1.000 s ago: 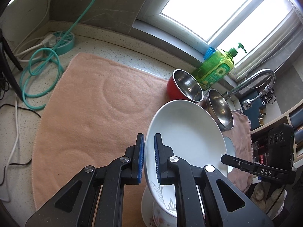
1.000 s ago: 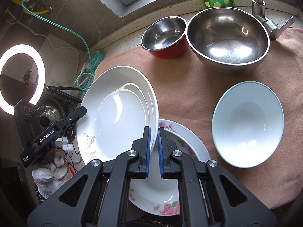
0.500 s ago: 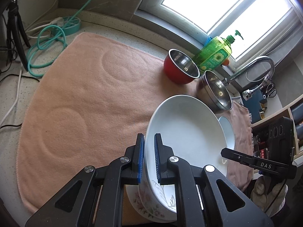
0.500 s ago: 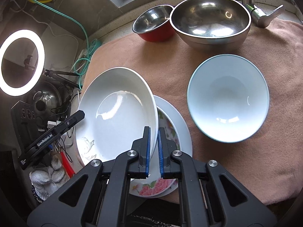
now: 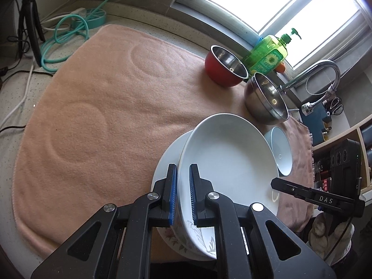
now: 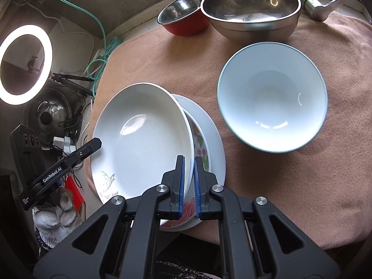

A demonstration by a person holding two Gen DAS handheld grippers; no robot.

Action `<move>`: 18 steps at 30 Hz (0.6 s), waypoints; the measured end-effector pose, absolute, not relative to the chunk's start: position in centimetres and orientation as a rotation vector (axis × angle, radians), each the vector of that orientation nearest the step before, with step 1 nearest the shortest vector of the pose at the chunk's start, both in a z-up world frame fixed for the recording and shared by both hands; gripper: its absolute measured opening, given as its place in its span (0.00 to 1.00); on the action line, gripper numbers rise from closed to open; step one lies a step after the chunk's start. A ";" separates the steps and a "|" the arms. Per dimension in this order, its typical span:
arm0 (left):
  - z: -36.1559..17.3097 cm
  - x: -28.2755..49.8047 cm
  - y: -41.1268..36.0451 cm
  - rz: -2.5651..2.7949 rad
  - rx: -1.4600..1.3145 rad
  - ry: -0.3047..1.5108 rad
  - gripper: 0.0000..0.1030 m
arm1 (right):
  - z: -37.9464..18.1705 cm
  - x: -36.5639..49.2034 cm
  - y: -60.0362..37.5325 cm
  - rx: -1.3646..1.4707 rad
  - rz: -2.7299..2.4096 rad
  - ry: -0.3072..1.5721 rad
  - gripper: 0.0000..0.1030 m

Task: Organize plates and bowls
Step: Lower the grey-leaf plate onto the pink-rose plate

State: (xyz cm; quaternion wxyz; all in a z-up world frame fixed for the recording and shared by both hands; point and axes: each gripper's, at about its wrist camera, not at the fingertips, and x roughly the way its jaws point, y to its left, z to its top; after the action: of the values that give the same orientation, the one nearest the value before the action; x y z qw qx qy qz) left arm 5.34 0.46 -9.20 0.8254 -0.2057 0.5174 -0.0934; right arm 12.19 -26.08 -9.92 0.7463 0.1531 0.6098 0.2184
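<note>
**Both grippers clamp one white dish over the flowered plate**

The left gripper [image 5: 183,194] has its blue-padded fingers [image 5: 172,195] pinched on the near rim of a deep white dish [image 5: 227,162], one finger outside the wall and one inside. The right gripper [image 6: 188,187] grips the opposite rim of the same dish [image 6: 144,139] in the same way, fingers closed tight on the edge. The dish sits tilted, nested over a flowered plate [image 6: 200,139], which in turn rests on a wider plain white plate [image 6: 215,139]. Whether the dish rests fully on the flowered plate cannot be told. This stack lies at the near edge of a peach towel [image 5: 104,121] spread over the speckled bench [image 5: 14,93].

Just beside the stack on the towel stands a pale blue-rimmed bowl [image 6: 272,95], empty and upright. Farther back, near the window, a large steel bowl [image 6: 251,11] and a smaller red-sided steel bowl [image 6: 183,16] stand touching or nearly so. A green soap bottle [image 5: 267,55] stands behind them, next to a curved tap [image 5: 325,69]. A teal hose [image 5: 69,34] coils at the far corner of the bench, and a lit ring light [image 6: 25,65] shows beyond the bench edge.
</note>
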 end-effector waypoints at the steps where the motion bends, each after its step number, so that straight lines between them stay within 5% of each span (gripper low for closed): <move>1: -9.2 5.3 0.4 -0.198 -0.437 1.101 0.09 | -10.0 12.2 -26.1 0.334 0.479 1.336 0.07; 18: -10.4 4.8 -0.1 -0.184 -0.444 1.127 0.09 | -10.8 12.2 -25.9 0.316 0.479 1.361 0.07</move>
State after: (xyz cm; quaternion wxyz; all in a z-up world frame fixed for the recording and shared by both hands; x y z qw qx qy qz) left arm 4.82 -0.07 -10.38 0.8181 -0.2082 0.5290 -0.0865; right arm 12.17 -25.89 -10.76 0.7393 0.1438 0.6205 0.2185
